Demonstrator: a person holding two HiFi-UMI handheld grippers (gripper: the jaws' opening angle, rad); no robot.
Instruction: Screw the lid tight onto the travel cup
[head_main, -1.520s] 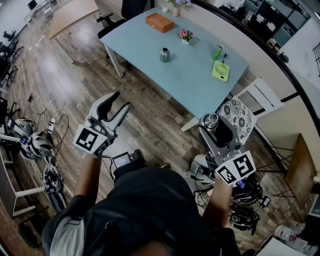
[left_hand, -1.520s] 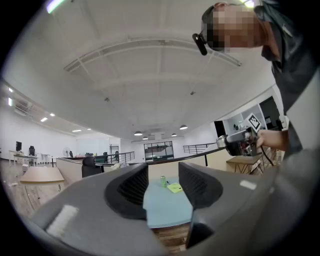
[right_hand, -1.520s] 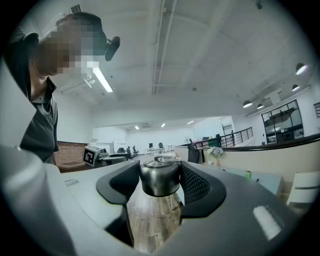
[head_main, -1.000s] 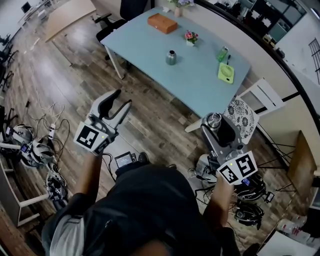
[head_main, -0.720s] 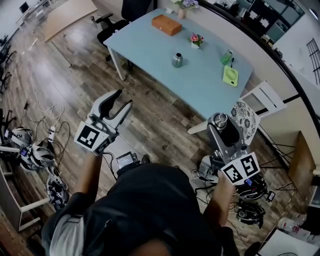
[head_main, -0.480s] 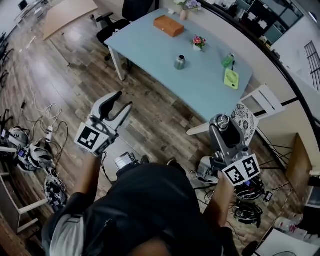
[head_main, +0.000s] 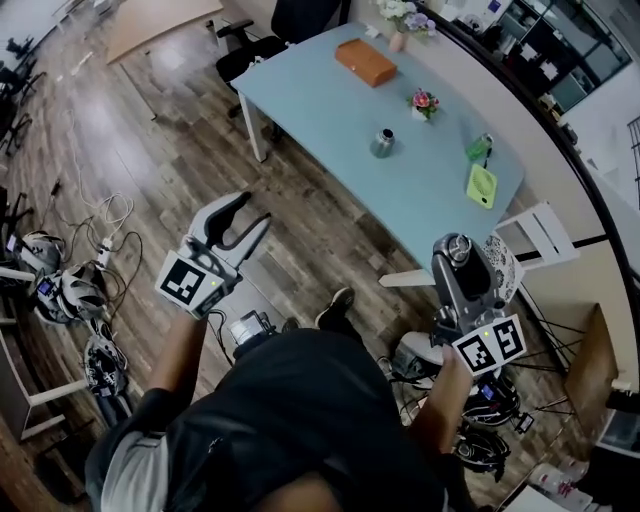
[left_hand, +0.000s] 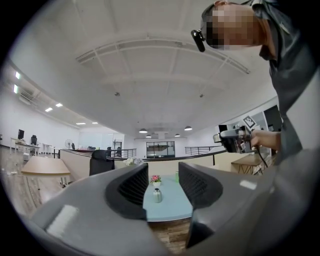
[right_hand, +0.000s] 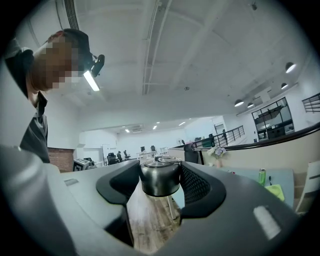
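Keeping the lid (right_hand: 160, 176) level and firmly clamped between the right gripper's (head_main: 458, 252) pads matters on the way to the far table (head_main: 300, 90). There the travel cup (head_main: 383, 143) stands upright. The left gripper (head_main: 243, 212), jaws apart and empty, should then steady the cup.

Two in all: left hand-held gripper (head_main: 256, 207), right hand-held gripper (head_main: 458, 252). One lid (right_hand: 160, 176), one travel cup (head_main: 383, 143), one brown box (head_main: 365, 62), one flower pot (head_main: 425, 102), one counter (head_main: 320, 100).

Blue table (head_main: 320, 110), cup (head_main: 383, 143), box (head_main: 366, 62), flowers (head_main: 424, 101), fan (head_main: 481, 186)
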